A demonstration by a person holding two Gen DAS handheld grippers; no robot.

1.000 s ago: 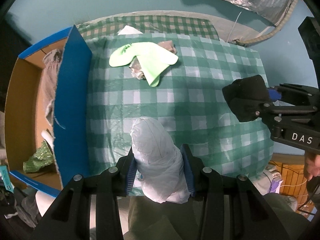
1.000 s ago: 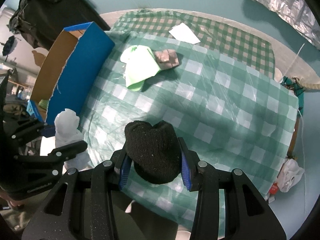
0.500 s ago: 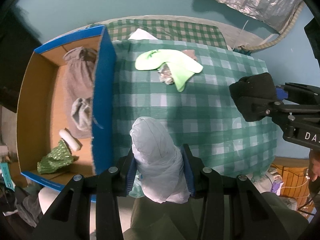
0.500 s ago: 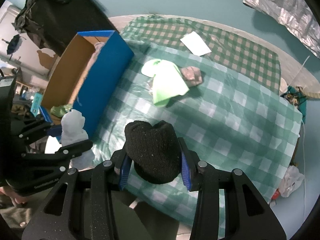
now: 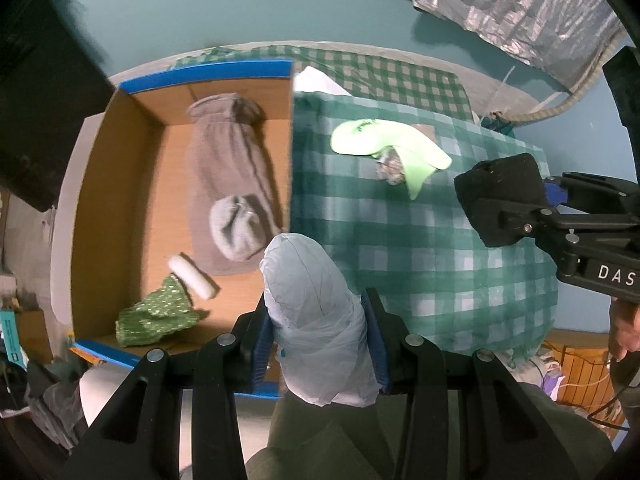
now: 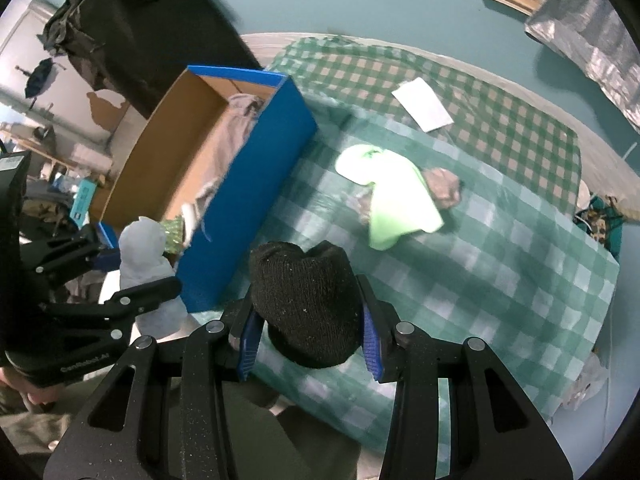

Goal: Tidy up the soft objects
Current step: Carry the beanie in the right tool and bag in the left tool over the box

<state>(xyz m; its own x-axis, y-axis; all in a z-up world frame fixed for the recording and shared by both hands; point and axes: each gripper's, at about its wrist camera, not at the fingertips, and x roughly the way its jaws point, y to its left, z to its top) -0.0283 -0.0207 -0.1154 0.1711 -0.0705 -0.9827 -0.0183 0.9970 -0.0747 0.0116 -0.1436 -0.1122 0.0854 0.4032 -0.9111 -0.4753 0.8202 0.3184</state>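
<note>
My left gripper (image 5: 318,340) is shut on a crumpled white plastic bag (image 5: 312,312), hanging over the near right corner of the blue cardboard box (image 5: 120,168). The box holds a grey garment (image 5: 228,168), a white roll (image 5: 192,276) and a green sparkly cloth (image 5: 156,316). My right gripper (image 6: 308,340) is shut on a black knit hat (image 6: 308,300), above the near edge of the green checked tablecloth (image 6: 500,280). A lime green hat (image 6: 392,196) lies on the cloth over a brownish crumpled piece (image 6: 444,186). The left gripper (image 6: 132,280) and its bag (image 6: 144,256) show at the left of the right wrist view.
A white paper (image 6: 422,104) lies at the far side of the table. A silver foil sheet (image 5: 528,12) lies on the teal floor beyond. Dark clothing (image 6: 132,20) hangs behind the box. A wooden crate (image 5: 580,364) and clutter sit at the table's right end.
Both grippers have travelled left and risen, each keeping its load. The box has come from the left edge into full view under the left gripper, its contents now showing.
</note>
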